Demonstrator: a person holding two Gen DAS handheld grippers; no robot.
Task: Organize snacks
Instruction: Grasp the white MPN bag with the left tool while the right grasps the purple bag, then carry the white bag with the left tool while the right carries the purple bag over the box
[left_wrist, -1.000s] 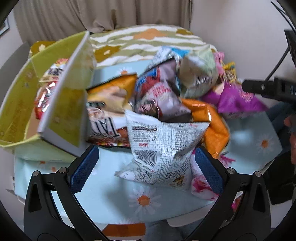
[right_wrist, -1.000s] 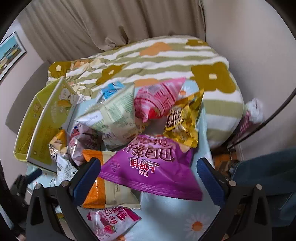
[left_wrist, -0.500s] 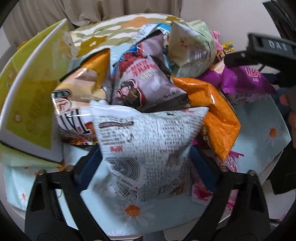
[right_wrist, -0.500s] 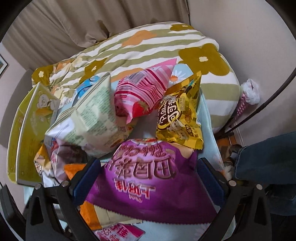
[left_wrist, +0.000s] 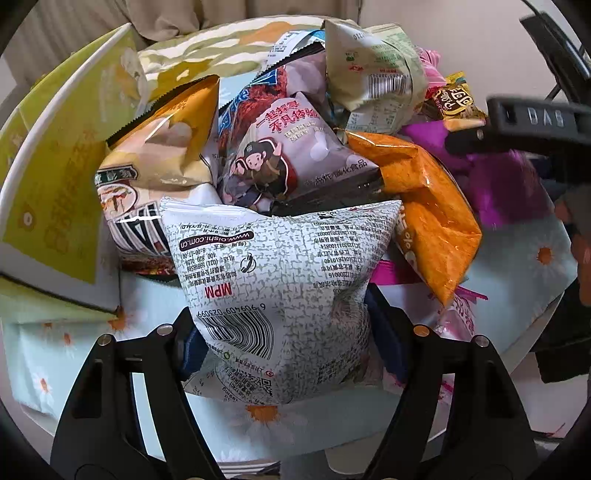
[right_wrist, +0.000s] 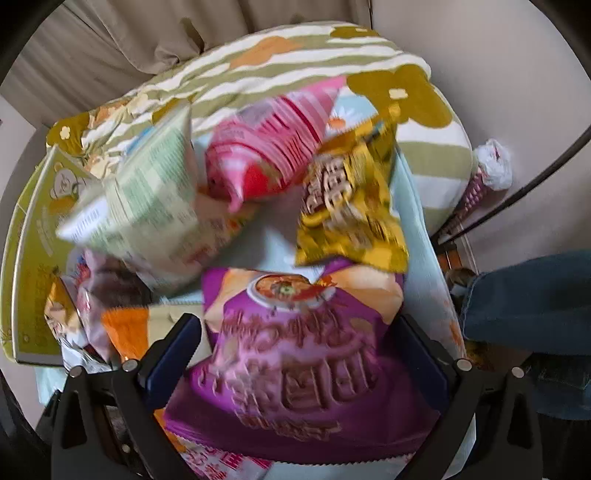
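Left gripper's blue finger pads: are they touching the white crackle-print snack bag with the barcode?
Touching. In the left wrist view both pads of the left gripper press into the white crackle-print snack bag, pinching its lower part narrower.

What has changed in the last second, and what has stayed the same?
Both grippers moved forward. The left gripper closed its fingers on the white crackle-pattern bag. The right gripper advanced until its fingers straddle the purple bag; whether they pinch it is unclear. The snack pile and the green box stayed put.
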